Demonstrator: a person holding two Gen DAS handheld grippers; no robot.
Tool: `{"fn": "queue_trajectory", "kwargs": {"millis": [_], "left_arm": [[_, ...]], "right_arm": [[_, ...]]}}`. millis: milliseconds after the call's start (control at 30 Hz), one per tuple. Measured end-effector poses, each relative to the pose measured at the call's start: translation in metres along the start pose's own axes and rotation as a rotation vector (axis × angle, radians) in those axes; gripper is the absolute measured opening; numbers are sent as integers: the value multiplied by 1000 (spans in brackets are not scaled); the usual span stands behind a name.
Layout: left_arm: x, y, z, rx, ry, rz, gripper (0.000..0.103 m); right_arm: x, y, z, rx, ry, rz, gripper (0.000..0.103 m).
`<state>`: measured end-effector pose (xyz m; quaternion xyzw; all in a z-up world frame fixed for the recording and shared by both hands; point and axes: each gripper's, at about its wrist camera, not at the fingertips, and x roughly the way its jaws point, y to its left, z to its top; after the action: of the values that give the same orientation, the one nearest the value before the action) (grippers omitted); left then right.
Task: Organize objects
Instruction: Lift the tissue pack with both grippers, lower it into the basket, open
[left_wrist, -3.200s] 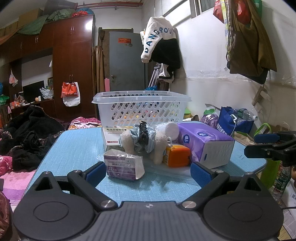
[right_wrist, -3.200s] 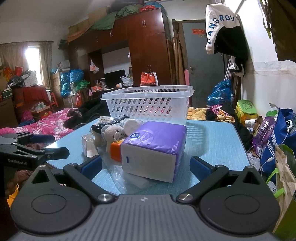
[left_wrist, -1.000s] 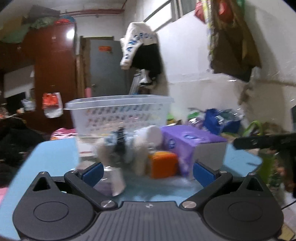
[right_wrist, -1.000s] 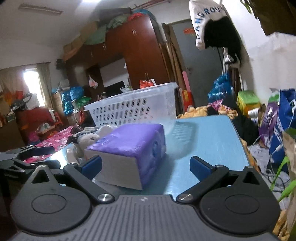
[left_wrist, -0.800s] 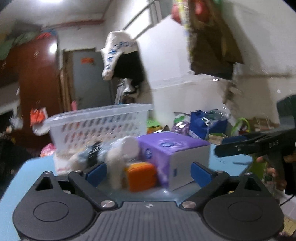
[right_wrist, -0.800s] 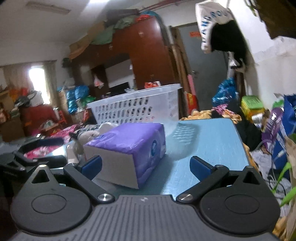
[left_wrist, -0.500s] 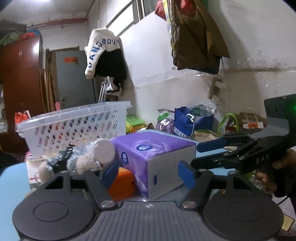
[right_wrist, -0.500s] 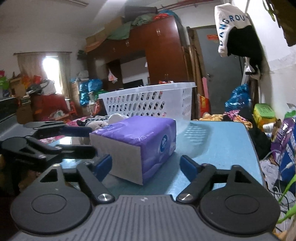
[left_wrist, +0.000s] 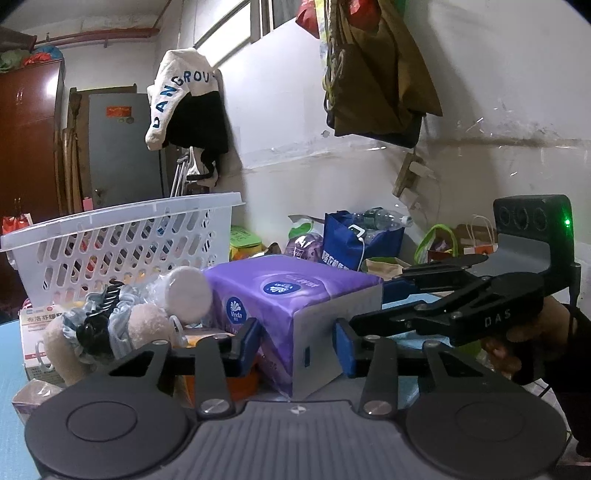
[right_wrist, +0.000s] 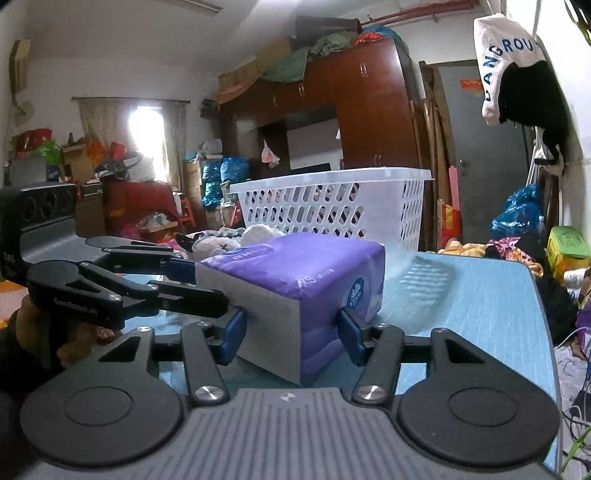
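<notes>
A purple tissue pack (left_wrist: 295, 291) lies on the blue table (right_wrist: 480, 295). My left gripper (left_wrist: 295, 345) is shut on its near corner, blue pads on either side. My right gripper (right_wrist: 290, 332) is shut on another end of the same tissue pack (right_wrist: 295, 280). Each gripper shows in the other's view, the right gripper (left_wrist: 461, 310) at the right and the left gripper (right_wrist: 110, 288) at the left. A white perforated basket (left_wrist: 122, 243) stands behind the pile; it also shows in the right wrist view (right_wrist: 332, 206).
Left of the pack lie a plush toy (left_wrist: 147, 317) with a black hair clip (left_wrist: 99, 314), an orange box (left_wrist: 218, 373), a medicine box (left_wrist: 37, 332) and a small foil packet (left_wrist: 29, 402). Bags (left_wrist: 362, 236) crowd the floor by the wall.
Both grippers moved in on the tissue pack and closed from wide open onto it. The left wrist view swung right, away from the small packet.
</notes>
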<state>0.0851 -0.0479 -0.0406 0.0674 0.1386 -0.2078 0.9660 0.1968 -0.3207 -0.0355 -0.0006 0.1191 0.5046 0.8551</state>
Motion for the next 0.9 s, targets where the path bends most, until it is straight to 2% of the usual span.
{"fn": "queue_trajectory", "kwargs": {"millis": [267, 533, 767, 900], "left_arm": [[-14, -1, 1, 15, -58, -37, 38], [-41, -6, 22, 59, -167, -4, 38], [-60, 14, 75, 120, -245, 91, 38], [-49, 45, 115, 110, -234, 127, 38]], "right_arm": [[-18, 26, 11, -105, -58, -81, 53], [-19, 46, 47, -184, -111, -99, 52], [7, 51, 108, -254, -137, -74, 52], [35, 39, 143, -256, -120, -66, 52]]}}
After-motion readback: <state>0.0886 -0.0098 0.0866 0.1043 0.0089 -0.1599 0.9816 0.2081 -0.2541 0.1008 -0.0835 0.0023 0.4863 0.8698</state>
